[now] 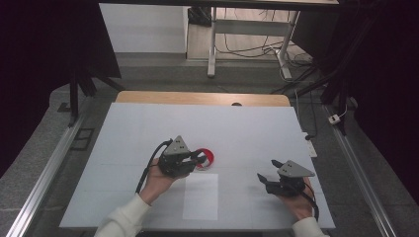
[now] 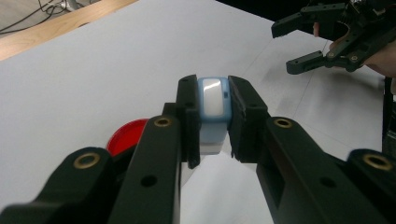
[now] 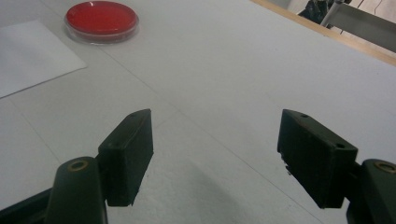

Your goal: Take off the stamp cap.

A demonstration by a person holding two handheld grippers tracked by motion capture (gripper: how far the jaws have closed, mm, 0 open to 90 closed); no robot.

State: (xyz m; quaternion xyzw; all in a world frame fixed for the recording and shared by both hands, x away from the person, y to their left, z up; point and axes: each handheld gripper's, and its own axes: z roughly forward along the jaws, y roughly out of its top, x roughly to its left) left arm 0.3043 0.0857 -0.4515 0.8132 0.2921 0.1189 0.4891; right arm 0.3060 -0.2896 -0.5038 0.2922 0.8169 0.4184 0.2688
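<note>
while clamped, blue block between left tool pads

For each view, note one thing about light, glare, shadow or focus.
High view: dim, with dark corners around the pale white table. Left gripper view: glare on the small light-blue block clamped in the left gripper; near jaws soft. Right gripper view: open right gripper casts a faint shadow.
</note>
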